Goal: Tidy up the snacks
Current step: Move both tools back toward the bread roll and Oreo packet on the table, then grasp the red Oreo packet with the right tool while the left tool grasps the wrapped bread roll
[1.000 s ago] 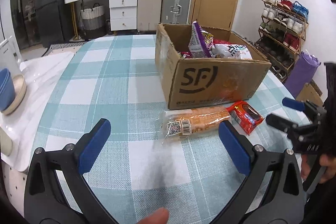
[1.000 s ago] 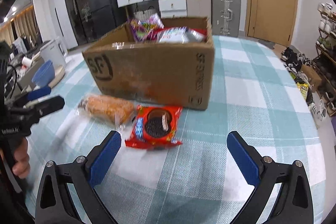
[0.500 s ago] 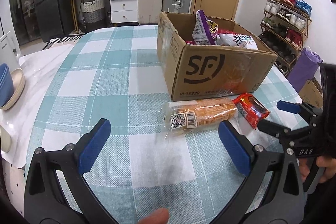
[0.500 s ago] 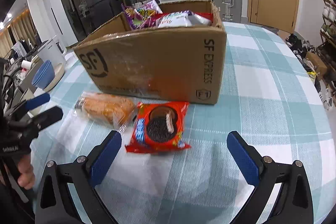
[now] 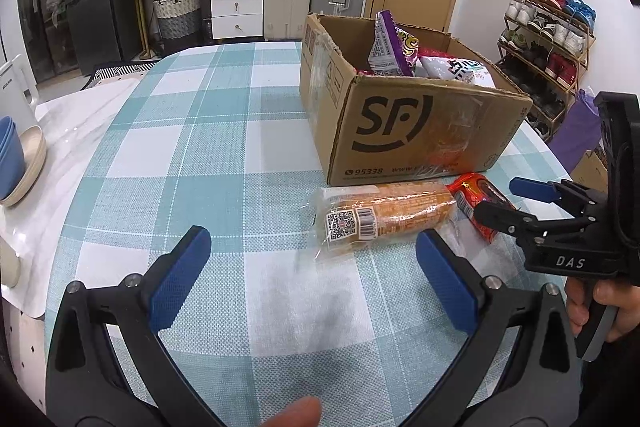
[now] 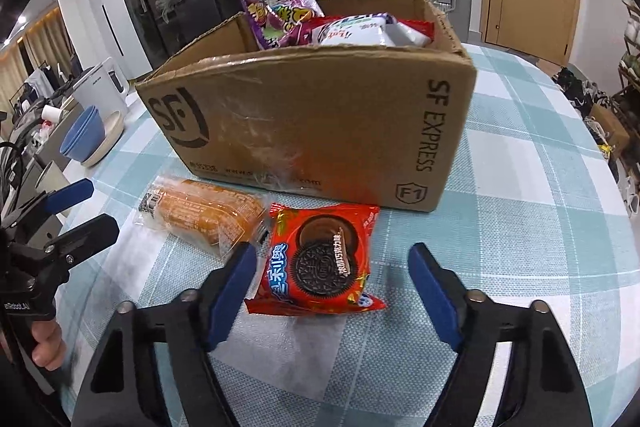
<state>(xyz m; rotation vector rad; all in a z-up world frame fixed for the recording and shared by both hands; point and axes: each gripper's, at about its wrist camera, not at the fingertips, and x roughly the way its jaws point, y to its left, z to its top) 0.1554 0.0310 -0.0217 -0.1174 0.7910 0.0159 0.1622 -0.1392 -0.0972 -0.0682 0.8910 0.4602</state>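
**Two snacks left outside the box, one about to be picked up**

Nearest the right claw (image 6: 330,275), the red cookie packet (image 6: 320,261) lies flat on the tabletop (image 6: 520,227), just in front of the cardboard box (image 6: 320,123). It sits between the blue pads, which are closing but do not yet press on it. The left claw (image 5: 312,281) hangs wide open over bare cloth with nothing between its pads, short of the orange wrapped roll (image 5: 384,213), which lies along the foot of the box and touches the cookie packet's end.

Judging by this, the sorting is well on: several bags, a purple snack bag (image 6: 280,19) among them, already stand inside the box, and only these two packets remain in front of it. Next seems to be gripping and lifting the cookie packet, then the roll.

The box wall hides how full it is and what lies low inside. Its far side is out of sight, so other loose snacks behind it cannot be ruled out. The roll's printing is too small to read.
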